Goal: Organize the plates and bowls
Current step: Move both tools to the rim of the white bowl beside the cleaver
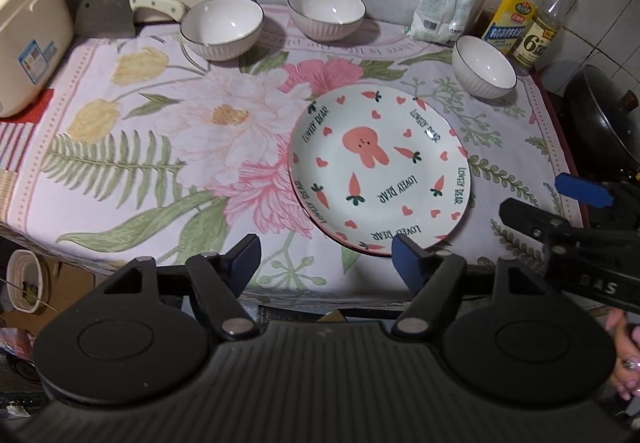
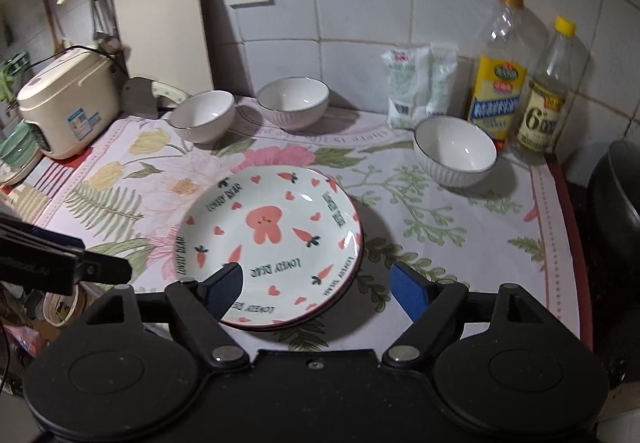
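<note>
A stack of white plates with a pink rabbit and carrots [image 1: 378, 171] [image 2: 270, 239] lies on the flowered cloth [image 1: 160, 147] [image 2: 440, 227]. Three white ribbed bowls stand behind it: one at back left [image 1: 221, 27] [image 2: 203, 116], one at back middle [image 1: 326, 10] [image 2: 293, 102], one at right [image 1: 484, 67] [image 2: 455, 151]. My left gripper [image 1: 326, 263] is open and empty at the counter's front edge, near the plates' front rim. My right gripper [image 2: 316, 289] is open and empty, its left finger over the plates' front rim; it also shows in the left wrist view [image 1: 560, 211].
A rice cooker [image 1: 28, 39] [image 2: 68, 103] and a cleaver [image 1: 108, 13] [image 2: 148, 93] are at the left. White bags [image 1: 444, 7] [image 2: 418, 87] and two bottles [image 1: 516, 7] [image 2: 500, 75] stand against the tiled wall. A dark wok [image 1: 604, 119] [image 2: 616, 203] sits at the right.
</note>
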The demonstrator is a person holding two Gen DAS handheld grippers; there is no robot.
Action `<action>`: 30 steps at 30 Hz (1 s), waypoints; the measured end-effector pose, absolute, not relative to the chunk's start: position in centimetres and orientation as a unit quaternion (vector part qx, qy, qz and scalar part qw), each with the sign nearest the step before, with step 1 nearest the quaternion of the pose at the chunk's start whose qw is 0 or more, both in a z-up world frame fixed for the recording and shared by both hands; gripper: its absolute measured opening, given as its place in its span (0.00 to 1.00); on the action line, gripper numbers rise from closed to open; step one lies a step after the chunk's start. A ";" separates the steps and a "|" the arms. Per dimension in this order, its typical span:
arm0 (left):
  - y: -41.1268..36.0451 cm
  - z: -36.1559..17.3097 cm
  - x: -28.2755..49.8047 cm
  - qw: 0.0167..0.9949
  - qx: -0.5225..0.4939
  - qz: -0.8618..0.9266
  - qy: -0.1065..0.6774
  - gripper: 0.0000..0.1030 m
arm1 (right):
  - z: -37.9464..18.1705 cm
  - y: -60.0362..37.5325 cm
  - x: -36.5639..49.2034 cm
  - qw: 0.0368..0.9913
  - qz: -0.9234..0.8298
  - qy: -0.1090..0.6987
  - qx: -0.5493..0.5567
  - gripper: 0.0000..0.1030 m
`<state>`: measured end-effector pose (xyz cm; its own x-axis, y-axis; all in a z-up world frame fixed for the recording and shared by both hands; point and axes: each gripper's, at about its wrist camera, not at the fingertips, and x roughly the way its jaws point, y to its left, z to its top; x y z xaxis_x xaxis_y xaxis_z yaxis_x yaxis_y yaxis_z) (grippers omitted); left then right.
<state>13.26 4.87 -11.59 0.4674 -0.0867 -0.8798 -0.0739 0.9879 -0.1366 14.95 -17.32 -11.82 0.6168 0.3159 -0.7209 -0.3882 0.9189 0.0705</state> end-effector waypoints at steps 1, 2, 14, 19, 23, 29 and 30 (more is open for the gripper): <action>5.0 -11.3 13.2 0.855 -0.075 -0.002 0.513 0.71 | -11.3 -17.1 14.8 0.898 0.201 0.389 -0.048 0.82; 5.2 -10.9 13.0 0.858 -0.073 0.000 0.509 0.72 | -10.8 -16.9 14.7 0.898 0.207 0.385 -0.050 0.82; 8.1 -7.9 13.5 0.885 -0.051 0.034 0.462 0.73 | -5.7 -13.3 15.1 0.911 0.260 0.317 -0.051 0.82; 9.6 -7.3 14.1 0.891 -0.044 0.044 0.449 0.74 | -4.7 -11.9 16.5 0.910 0.288 0.298 -0.025 0.82; 11.0 -7.1 14.9 0.896 -0.046 0.051 0.439 0.75 | -4.5 -10.4 18.2 0.908 0.303 0.290 -0.014 0.82; 14.0 -8.0 17.3 0.902 -0.082 0.054 0.421 0.75 | -5.0 -7.9 21.4 0.907 0.317 0.278 0.006 0.82; 14.5 -8.3 17.8 0.903 -0.088 0.056 0.416 0.75 | -5.4 -7.5 22.2 0.908 0.318 0.274 0.013 0.82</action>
